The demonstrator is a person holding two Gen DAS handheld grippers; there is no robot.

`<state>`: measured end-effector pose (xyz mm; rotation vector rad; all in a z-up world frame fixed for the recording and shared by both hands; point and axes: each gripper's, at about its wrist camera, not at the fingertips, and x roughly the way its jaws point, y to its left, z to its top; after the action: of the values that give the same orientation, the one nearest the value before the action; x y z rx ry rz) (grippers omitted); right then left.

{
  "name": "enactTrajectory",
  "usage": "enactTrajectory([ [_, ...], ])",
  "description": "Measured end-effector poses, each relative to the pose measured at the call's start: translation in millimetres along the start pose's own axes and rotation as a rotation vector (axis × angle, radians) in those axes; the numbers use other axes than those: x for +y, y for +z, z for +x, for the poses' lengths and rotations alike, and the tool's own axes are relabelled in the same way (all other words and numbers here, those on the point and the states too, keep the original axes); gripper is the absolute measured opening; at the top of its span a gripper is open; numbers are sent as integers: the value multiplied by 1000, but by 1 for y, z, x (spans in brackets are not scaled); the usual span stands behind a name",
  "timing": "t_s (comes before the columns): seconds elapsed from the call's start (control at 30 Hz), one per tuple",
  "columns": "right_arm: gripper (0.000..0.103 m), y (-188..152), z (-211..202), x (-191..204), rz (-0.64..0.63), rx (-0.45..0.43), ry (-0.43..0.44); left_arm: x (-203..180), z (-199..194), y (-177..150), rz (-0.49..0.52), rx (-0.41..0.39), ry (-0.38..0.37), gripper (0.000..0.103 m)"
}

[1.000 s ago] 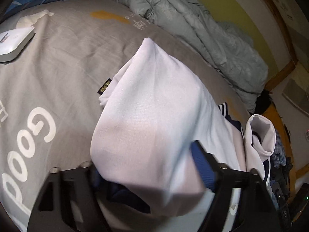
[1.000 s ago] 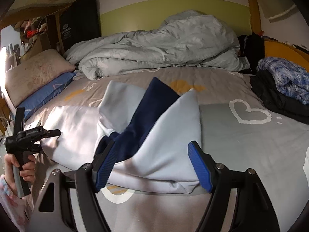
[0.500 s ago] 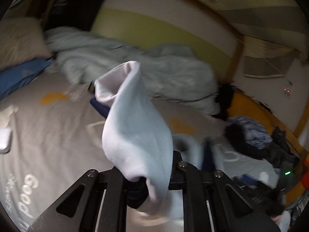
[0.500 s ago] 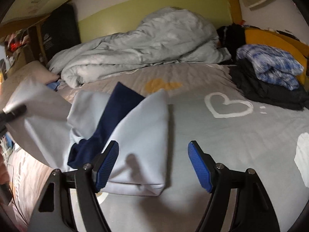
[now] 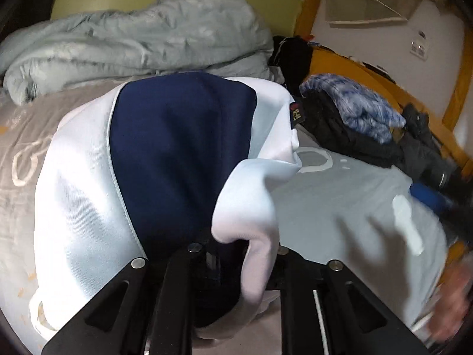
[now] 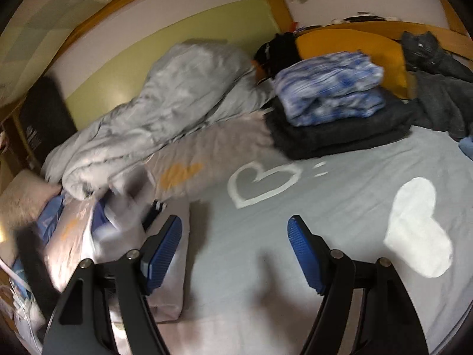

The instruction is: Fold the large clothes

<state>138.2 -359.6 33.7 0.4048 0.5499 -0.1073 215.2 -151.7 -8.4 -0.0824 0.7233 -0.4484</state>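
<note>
A white garment with a navy panel fills the left wrist view, draped over and between the fingers of my left gripper. The jaws stand close together with the cloth pinched between them, and they are opening slightly. In the right wrist view the same garment lies blurred at the lower left of the grey bedsheet. My right gripper hovers open over bare sheet, nothing between its blue pads. One blue pad of it shows blurred at the right of the left wrist view.
A crumpled pale duvet lies along the far wall. A stack of folded clothes, blue-white on dark, sits at the back right by an orange bed board. A pillow is at the left. A blurred hand shows low right.
My left gripper closed on the garment, lifted it and swung it to the right across the bed. My right gripper swung right, away from the garment, still open.
</note>
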Motion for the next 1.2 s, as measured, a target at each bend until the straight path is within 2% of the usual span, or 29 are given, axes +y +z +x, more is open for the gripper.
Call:
enactTrajectory([
  [0.03, 72, 3, -2, -5, 19, -5, 3, 0, -4, -1, -2, -12, -15, 23],
  [0.07, 72, 5, -3, -10, 36, -7, 9, 2, -8, -2, -21, -11, -62, 38],
  [0.1, 72, 6, -4, -12, 47, -6, 16, 4, -13, -2, -39, -9, -116, 46],
  [0.33, 72, 10, -2, -12, 61, 1, 36, 5, -59, -23, -49, -37, -212, 47],
  [0.47, 72, 8, -7, -3, 22, -15, 43, 13, -93, -35, -63, -71, -226, 48],
  [0.53, 72, 6, -8, 4, -4, -18, 53, 17, -107, -40, -71, -87, -193, 49],
  [0.6, 72, 3, -9, 12, -29, -19, 76, 28, -119, -43, -64, -123, -124, 49],
  [0.67, 72, 0, -11, 25, -73, -13, 137, 38, -129, -46, -51, -144, -56, 49],
  [0.83, 70, -15, -20, 64, -208, 2, 311, 68, -134, -52, -68, -152, 31, 51],
  [0.9, 67, -22, -22, 80, -251, 3, 352, 78, -134, -56, -76, -153, 63, 52],
  [1.0, 54, -31, -15, 104, -306, 31, 383, 94, -125, -60, -104, -142, 105, 52],
  [1.1, 41, -33, 8, 125, -338, 86, 353, 109, -113, -64, -140, -119, 134, 52],
  [1.2, 31, -34, 34, 131, -335, 153, 361, 120, -103, -69, -166, -102, 140, 52],
])
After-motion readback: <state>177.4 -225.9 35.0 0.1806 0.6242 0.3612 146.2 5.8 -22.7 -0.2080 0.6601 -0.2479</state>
